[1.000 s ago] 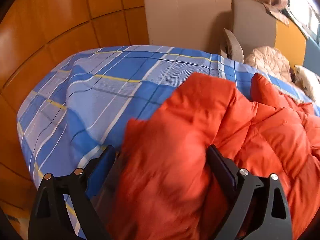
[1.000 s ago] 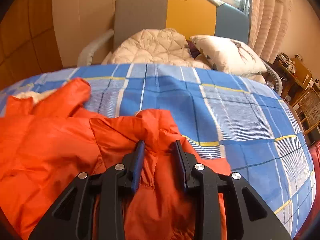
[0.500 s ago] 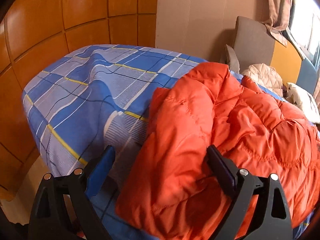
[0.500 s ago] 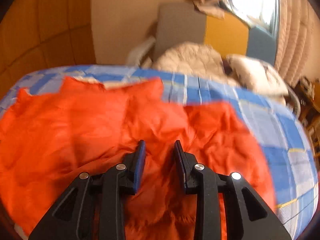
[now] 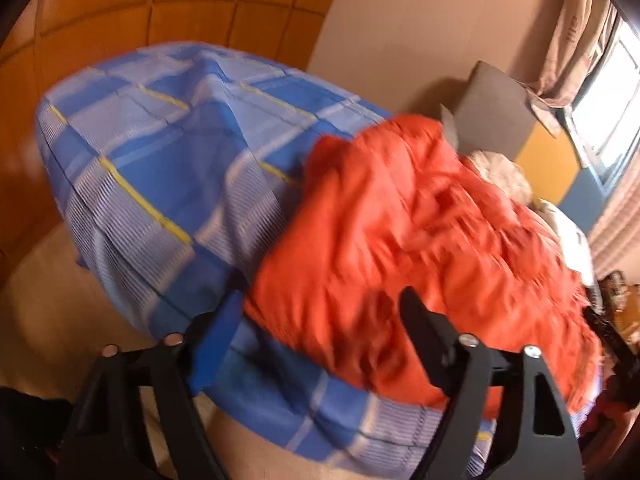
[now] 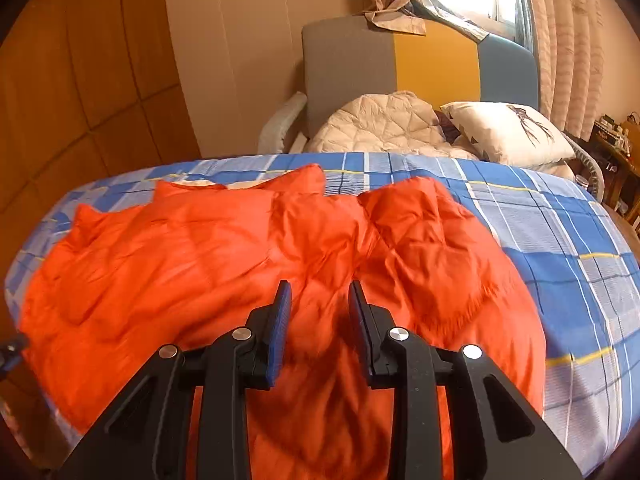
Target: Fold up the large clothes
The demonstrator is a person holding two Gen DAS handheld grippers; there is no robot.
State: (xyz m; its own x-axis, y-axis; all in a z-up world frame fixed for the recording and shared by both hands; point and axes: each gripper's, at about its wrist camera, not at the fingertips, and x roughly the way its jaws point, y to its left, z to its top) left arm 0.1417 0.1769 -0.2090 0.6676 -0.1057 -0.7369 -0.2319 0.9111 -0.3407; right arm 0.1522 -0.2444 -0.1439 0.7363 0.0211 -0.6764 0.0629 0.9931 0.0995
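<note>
An orange padded jacket (image 6: pixel 248 256) lies spread over the blue checked bed cover (image 6: pixel 568 240). In the left wrist view the jacket (image 5: pixel 420 232) is blurred and lies on the bed's near right part. My left gripper (image 5: pixel 320 308) is open and empty, held off the bed's near edge, its jaws apart above the jacket's hem. My right gripper (image 6: pixel 318 292) is partly open with a clear gap between its jaws, just above the jacket's near middle, holding nothing.
A grey, yellow and blue armchair (image 6: pixel 400 60) stands behind the bed with a beige quilted garment (image 6: pixel 380 128) and a white pillow (image 6: pixel 512 132) on it. Wood panel wall (image 5: pixel 200 8) to the left. Curtains and window at right.
Both grippers have pulled back toward the bed's near edge. The jacket now lies spread flatter. The right gripper's jaws have opened slightly and let go of the fabric.
</note>
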